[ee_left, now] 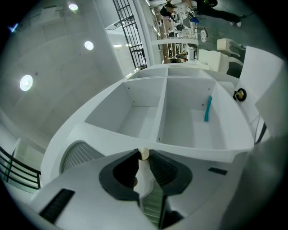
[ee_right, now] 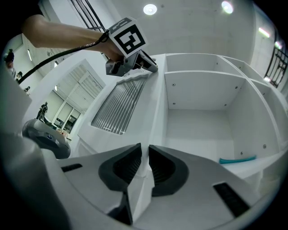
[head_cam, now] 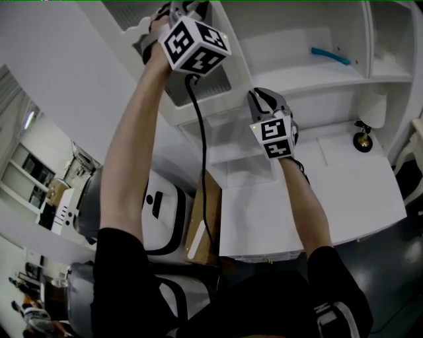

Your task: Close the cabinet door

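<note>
Head view: both arms raised to the open cabinet door (head_cam: 221,89); left gripper (head_cam: 180,12) at its top corner, right gripper (head_cam: 263,99) lower on the free edge; white counter (head_cam: 357,191) below.

Left gripper view: jaws clamped on the thin door edge; 2 shelf bays (ee_left: 135,112) wide open ahead.

Right gripper view: jaws pinched on that same edge; louvred panel left, open compartments right.

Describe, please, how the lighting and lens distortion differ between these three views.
Head view: dim and grey, the white cabinet flat, with little shadow. Left gripper view: fisheye, black corners, ceiling lights flaring. Right gripper view: same bowing of shelves, one ceiling lamp blown out.
</note>
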A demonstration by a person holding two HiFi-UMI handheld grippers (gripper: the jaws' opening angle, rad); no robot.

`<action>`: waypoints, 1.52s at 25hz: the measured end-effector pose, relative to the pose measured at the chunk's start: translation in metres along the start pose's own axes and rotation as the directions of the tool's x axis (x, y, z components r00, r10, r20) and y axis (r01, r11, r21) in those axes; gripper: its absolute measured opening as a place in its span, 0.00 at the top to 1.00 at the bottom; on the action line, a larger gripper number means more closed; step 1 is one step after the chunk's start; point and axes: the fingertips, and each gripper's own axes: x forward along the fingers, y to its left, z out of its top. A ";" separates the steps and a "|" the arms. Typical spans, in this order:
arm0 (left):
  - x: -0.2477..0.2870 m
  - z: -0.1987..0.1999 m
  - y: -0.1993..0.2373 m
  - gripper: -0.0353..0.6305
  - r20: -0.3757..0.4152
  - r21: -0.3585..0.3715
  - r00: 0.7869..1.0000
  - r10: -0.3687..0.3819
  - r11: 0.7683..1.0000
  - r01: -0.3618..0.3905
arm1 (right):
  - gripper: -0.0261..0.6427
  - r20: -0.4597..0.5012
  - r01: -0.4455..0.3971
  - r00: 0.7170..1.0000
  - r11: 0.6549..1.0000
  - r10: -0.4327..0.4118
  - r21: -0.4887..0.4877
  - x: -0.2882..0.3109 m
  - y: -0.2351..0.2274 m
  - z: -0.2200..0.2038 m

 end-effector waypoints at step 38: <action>-0.278 -0.061 -0.214 0.93 -0.038 -0.784 0.981 -0.190 0.614 0.088 | 0.90 -0.293 -0.180 0.944 0.981 0.152 -0.072 -0.109 0.051 -0.106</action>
